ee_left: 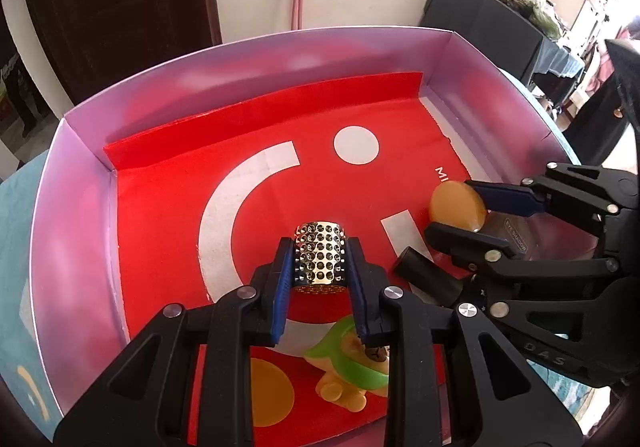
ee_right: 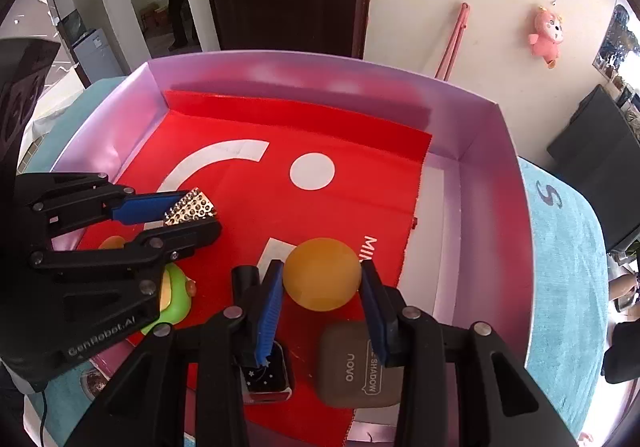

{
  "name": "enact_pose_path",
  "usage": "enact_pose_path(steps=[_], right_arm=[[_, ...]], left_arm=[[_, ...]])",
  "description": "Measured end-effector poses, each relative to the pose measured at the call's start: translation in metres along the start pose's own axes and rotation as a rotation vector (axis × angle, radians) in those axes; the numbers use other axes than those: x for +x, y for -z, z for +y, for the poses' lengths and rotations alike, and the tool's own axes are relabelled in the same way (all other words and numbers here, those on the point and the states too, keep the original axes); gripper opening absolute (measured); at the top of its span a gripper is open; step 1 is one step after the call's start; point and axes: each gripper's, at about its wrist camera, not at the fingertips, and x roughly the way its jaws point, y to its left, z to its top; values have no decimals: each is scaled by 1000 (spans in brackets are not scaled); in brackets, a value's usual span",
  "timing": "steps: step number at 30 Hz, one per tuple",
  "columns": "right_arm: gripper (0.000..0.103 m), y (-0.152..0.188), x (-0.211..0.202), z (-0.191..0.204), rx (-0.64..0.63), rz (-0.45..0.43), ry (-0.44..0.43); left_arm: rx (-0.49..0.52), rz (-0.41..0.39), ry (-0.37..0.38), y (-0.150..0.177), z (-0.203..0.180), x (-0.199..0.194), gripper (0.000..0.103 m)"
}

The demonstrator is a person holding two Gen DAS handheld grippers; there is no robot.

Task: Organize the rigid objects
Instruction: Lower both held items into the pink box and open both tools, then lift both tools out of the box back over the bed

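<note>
My left gripper (ee_left: 320,259) is shut on a gold studded cylinder (ee_left: 320,257) and holds it over the red mat inside the lilac box (ee_left: 72,183). It also shows in the right wrist view (ee_right: 190,209). My right gripper (ee_right: 322,279) is shut on an orange disc (ee_right: 322,273), also seen in the left wrist view (ee_left: 458,205). Below them lie a green and yellow toy figure (ee_left: 352,367), a black tube (ee_left: 426,273), a small black starry case (ee_right: 266,373) and a grey NOVO eye-shadow case (ee_right: 356,365).
The red mat (ee_right: 240,247) with white shapes covers the box floor. The box stands on a teal cloth (ee_right: 560,267). A dark door, a pink plush toy (ee_right: 546,35) and a pink stick (ee_right: 454,41) are on the wall behind.
</note>
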Motion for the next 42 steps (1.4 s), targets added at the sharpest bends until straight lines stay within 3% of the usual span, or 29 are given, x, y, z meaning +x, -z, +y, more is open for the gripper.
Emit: enact_pose_path(steps=[22, 31, 34, 38, 42], right_arm=[[41, 0, 11, 0, -10, 13, 14], [46, 0, 13, 4, -13, 12, 8], [47, 0, 13, 4, -12, 11, 7], [47, 1, 13, 3, -10, 10, 21], [47, 3, 11, -2, 11, 9, 5]], left_arm=[[1, 7, 4, -1, 2, 5, 25], [-13, -12, 33, 3, 6, -2, 26], [-15, -18, 36, 3, 9, -5, 32], [-20, -60, 9, 5, 12, -13, 60], [-34, -87, 33, 4, 16, -21, 63]])
